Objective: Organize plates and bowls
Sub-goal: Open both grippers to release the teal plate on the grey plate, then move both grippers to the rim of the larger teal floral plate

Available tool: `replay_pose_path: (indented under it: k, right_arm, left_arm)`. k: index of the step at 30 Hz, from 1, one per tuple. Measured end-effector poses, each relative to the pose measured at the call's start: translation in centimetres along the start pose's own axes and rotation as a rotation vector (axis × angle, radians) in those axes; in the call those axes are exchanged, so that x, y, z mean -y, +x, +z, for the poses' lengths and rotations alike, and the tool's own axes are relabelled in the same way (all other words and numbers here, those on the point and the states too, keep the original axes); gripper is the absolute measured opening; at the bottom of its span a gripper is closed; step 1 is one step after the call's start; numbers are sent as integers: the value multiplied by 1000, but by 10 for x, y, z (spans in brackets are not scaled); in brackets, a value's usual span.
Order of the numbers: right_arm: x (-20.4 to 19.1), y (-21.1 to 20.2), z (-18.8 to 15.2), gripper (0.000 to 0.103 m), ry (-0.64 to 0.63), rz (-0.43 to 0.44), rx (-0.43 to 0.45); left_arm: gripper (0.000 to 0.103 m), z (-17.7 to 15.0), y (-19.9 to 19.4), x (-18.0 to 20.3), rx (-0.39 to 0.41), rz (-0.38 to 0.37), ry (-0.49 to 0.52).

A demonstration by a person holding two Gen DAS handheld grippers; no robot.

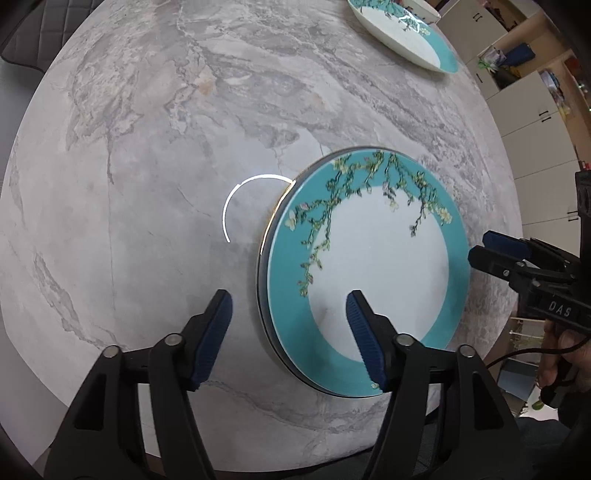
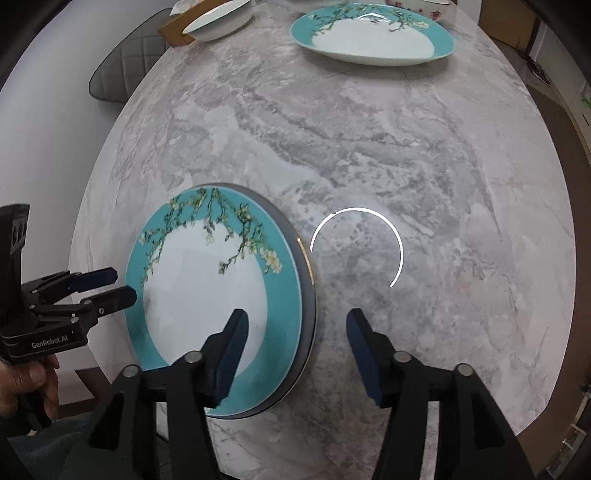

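Note:
A teal-rimmed plate with a blossom pattern [image 1: 373,266] lies on top of another plate near the table's front edge; it also shows in the right wrist view [image 2: 207,295]. My left gripper [image 1: 290,317] is open and empty, above the stack's left rim. My right gripper [image 2: 295,332] is open and empty, above the stack's right rim. The right gripper shows in the left wrist view [image 1: 491,251], the left gripper in the right wrist view [image 2: 118,286]. A second teal plate [image 2: 373,35] sits at the far side, and also shows in the left wrist view [image 1: 406,33].
The round grey marble table [image 2: 369,147] carries a white bowl [image 2: 218,20] at the far left by a wooden item. A grey chair [image 2: 125,70] stands beyond the left edge. Cabinets [image 1: 524,110] stand at the right.

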State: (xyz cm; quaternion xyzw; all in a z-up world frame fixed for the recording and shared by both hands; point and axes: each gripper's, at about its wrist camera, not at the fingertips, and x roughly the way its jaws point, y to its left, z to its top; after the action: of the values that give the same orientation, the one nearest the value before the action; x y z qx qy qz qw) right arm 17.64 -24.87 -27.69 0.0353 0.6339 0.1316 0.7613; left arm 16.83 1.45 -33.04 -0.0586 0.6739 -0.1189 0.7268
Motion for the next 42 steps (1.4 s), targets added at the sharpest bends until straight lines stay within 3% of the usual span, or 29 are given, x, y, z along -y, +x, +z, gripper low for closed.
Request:
replay_pose_path:
  k: [2,4,7,9,12,15,18,23,25,30,32,37,42]
  right_arm:
    - [9,-9,6,77,48,5,30]
    - [17,-18,12,86,95,20,71]
    - [31,-33,21,100,199,52,156]
    - [42,-38,32,103,309,60,163]
    - [54,-37,46,103,406,236,119]
    - [46,-56,58,103,295,165,251]
    - [43,-72,78,103,242,115,296]
    - [72,-94,122,103,227,53,376]
    - [90,-92,143,103,221,46,383]
    - [142,-62,200,99,255,48,348]
    - [160,-47,219,99,272,57,323]
    - [181,-23,247,98,267,86,305]
    - [185,-11,259,98,257,136,293]
  left_arm:
    - [66,5,-10,-6,31,-20,-22]
    - [74,12,-18,-14,67,-58,-49]
    - [75,27,-30,-26,124,-168,-94]
    - [75,39,-35,-31,159,-260,-102]
    - [75,54,-48,-33,245,-303,-109]
    - [75,80,-51,-36,237,-315,-127]
    - [75,118,-45,-39,221,-284,-137]
    - [75,184,-32,-22,207,-173,-42]
    - [75,215,-24,-11,197,-111,-29]
    - [75,284,1,12,237,-114,-19]
    - [75,305,12,27,248,-75,16]
    - [75,333,39,53,270,18,99]
    - [75,346,56,62,260,18,90]
